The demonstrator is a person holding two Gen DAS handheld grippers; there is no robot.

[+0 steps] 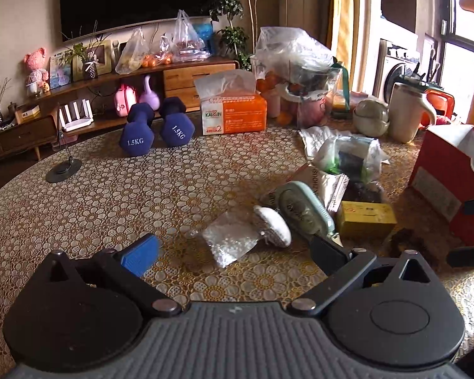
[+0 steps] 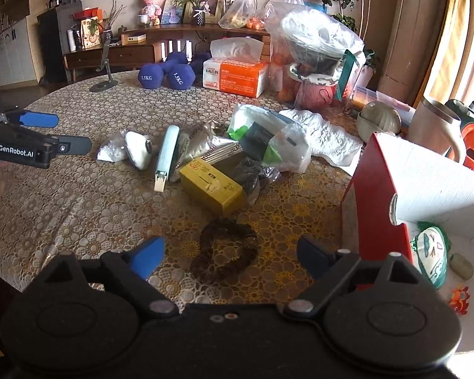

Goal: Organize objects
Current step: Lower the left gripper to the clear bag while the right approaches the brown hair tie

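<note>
So the brown scrunchie (image 2: 224, 249) is lying on the table (image 2: 79, 208) right in front of the right tongs (image 2: 229, 257), which are spread wide with nothing in them. It looks soft and light, so I'd pinch one side of the loop. The left tongs (image 1: 237, 249) are open and empty too. The red box (image 2: 379, 189) beside it already holds a small pouch (image 2: 431, 252) and a couple trinkets.
</note>
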